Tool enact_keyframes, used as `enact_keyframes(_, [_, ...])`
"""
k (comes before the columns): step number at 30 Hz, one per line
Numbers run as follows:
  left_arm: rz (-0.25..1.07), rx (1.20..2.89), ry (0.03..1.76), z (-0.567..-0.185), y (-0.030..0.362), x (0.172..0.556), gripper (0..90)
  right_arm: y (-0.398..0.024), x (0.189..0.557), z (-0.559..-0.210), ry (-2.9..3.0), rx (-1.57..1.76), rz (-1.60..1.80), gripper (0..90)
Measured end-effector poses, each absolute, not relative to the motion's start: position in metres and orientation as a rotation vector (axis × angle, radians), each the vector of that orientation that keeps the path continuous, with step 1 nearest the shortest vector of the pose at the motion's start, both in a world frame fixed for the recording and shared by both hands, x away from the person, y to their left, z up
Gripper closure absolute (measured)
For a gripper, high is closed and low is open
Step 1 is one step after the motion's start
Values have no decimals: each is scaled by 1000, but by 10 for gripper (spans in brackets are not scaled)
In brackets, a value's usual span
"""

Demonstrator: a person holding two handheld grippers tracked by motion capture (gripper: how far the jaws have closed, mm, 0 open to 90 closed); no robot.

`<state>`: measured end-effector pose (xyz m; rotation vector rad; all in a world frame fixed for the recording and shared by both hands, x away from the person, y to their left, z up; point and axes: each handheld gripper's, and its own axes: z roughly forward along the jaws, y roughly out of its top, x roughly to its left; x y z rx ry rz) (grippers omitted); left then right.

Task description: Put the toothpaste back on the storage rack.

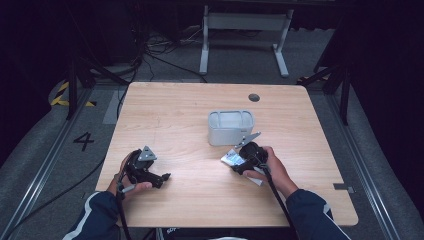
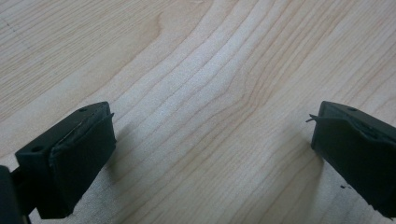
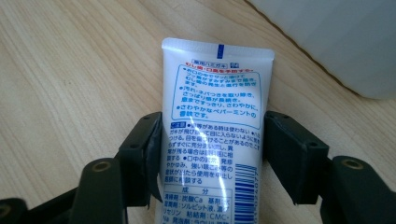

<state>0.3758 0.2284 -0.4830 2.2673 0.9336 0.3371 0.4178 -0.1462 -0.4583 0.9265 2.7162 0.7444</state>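
A white toothpaste tube [image 3: 215,93] with blue Japanese print lies flat side up, its crimped end pointing away from the camera in the right gripper view. My right gripper [image 3: 213,154] has one jaw pressed against each long edge of the tube, just above the wooden table [image 1: 180,115]. In the high view the tube [image 1: 231,158] and right gripper [image 1: 236,163] sit just in front of a grey-white open container [image 1: 231,127]. My left gripper [image 1: 164,176] rests at the front left of the table, open, with bare wood between its jaws [image 2: 212,149].
The container's pale wall [image 3: 336,42] stands close beyond the tube, to the right. A round dark grommet [image 1: 254,97] is set in the table's far side. Cables trail from both grippers over the front edge. A white frame [image 1: 245,30] stands on the floor beyond.
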Motion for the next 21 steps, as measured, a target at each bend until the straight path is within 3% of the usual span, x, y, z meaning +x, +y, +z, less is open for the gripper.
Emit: enact_keyframes(21, [345,2265,932,-483,228,376,1,-149,409,-448,2741,841,776,598])
